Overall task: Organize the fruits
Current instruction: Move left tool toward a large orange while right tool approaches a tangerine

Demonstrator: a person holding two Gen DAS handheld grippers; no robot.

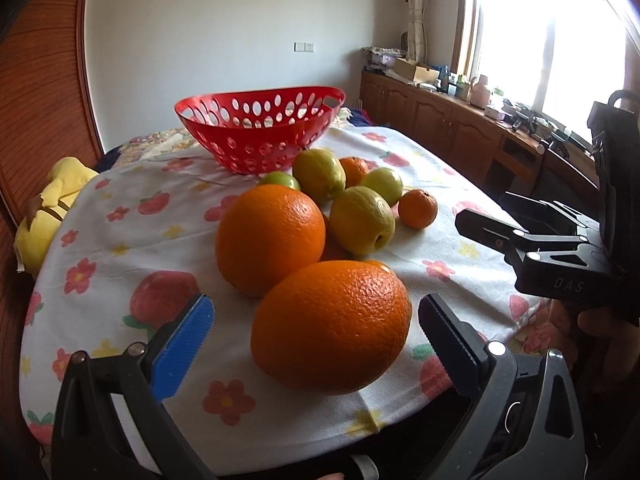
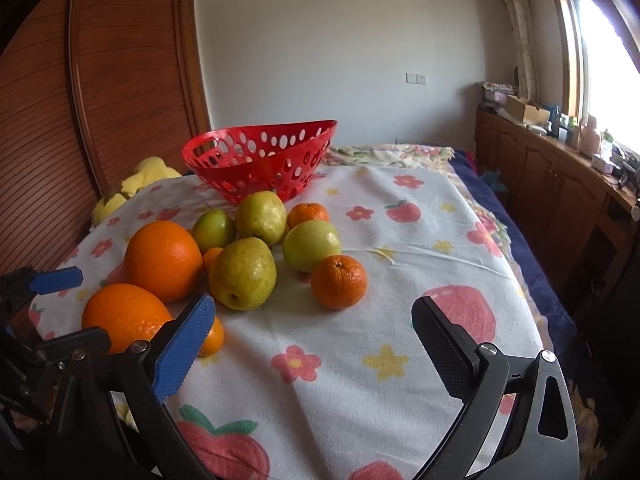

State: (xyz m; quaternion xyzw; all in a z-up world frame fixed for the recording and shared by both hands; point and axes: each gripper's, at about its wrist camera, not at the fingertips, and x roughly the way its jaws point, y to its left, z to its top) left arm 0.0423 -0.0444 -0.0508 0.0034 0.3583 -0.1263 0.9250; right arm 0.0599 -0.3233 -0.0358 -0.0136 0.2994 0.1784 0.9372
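The left gripper point(image 1: 316, 336), jaws apart, frames the nearest orange point(image 1: 331, 326) at the tablecloth's near edge, probably to carry it into the red basket point(image 1: 260, 132), while the right gripper point(image 2: 312, 344) waits wide apart over bare cloth.

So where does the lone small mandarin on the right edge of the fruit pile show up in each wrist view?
Left wrist: small mandarin right of centre, beyond the pears.
Right wrist: small mandarin near centre, nearest loose fruit.
Shared landmark: red basket behind the pile.
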